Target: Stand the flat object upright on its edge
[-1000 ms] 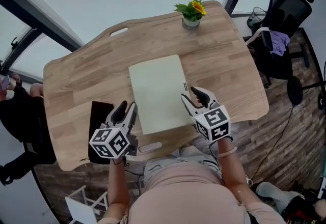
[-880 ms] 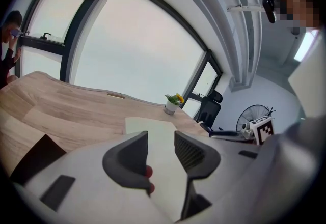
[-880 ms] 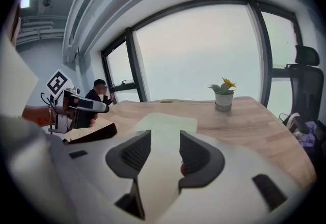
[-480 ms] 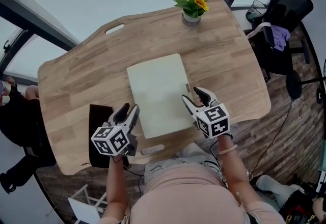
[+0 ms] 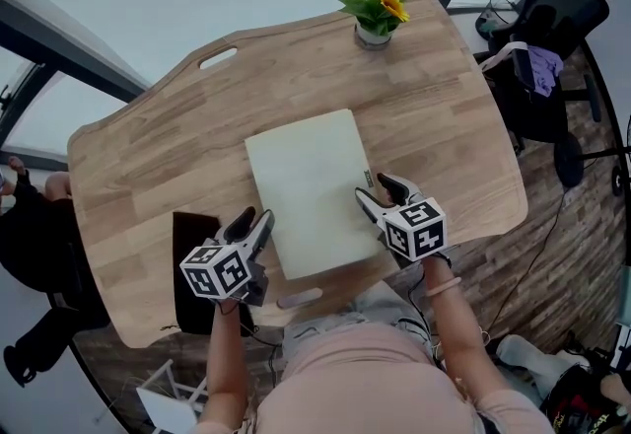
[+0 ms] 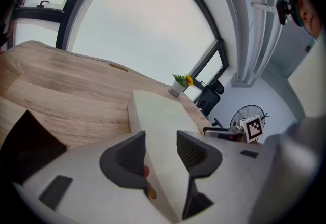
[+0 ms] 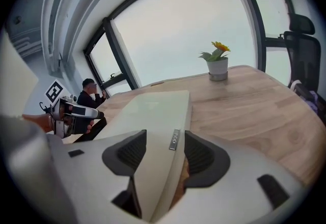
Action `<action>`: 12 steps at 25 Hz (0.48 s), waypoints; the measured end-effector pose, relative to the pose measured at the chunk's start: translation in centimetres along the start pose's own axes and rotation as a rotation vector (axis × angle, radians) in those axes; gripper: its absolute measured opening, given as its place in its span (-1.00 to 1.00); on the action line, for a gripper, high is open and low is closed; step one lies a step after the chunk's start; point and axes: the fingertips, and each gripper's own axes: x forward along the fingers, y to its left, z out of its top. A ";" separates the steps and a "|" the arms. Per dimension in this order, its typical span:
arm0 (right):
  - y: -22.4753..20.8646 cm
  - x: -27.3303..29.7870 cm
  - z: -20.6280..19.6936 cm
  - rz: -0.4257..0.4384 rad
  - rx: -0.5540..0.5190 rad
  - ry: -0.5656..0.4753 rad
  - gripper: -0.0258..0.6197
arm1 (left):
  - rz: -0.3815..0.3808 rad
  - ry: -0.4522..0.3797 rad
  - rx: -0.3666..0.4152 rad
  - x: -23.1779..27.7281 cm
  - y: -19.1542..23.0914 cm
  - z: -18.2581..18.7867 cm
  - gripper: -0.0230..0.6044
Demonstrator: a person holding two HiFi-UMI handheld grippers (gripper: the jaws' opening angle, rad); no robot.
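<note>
The left gripper (image 5: 258,222) is hovering with its jaws spread, straddling the left long edge of the flat pale slab (image 5: 311,190) close to its near-left corner. In the left gripper view the pads are standing clear of that edge, nothing pinched. The right gripper (image 5: 380,190) is mirroring it on the right long edge. Its jaws are also apart, with the edge and its small metal tag (image 7: 174,139) running between them untouched. Both sets of jaws have just been opening.

The slab is lying flat at the near middle of the wooden table (image 5: 148,156), its long sides running near to far. A black mat (image 5: 192,235) is sitting just left of the left gripper, and a potted sunflower (image 5: 373,23) is standing at the far edge.

The slab is looking stiff, thin and smooth-faced, probably not heavy but liable to slip. The two long edges, pinched level with each other, seem the sound hold. Once upright on a narrow edge it will likely be tippy.

Compared with a second ago, both grippers have come lower and closer onto the slab's edges, while the slab itself has stayed flat in the same spot.
</note>
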 end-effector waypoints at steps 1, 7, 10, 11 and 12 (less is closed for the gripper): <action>-0.2 0.2 -0.1 0.006 0.014 0.006 -0.23 | -0.004 0.009 -0.008 0.3 0.2 -0.2 -0.38; -0.6 1.5 -0.5 0.040 0.082 0.022 -0.20 | -0.027 0.056 -0.029 1.5 1.0 -1.2 -0.29; -0.7 2.1 -0.7 0.056 0.114 0.037 -0.15 | -0.034 0.079 -0.052 2.2 1.3 -1.7 -0.27; -0.8 2.2 -0.8 0.062 0.122 0.041 -0.13 | -0.037 0.086 -0.058 2.4 1.4 -1.8 -0.26; -0.8 2.3 -0.9 0.069 0.131 0.045 -0.11 | -0.039 0.094 -0.063 2.6 1.5 -2.0 -0.26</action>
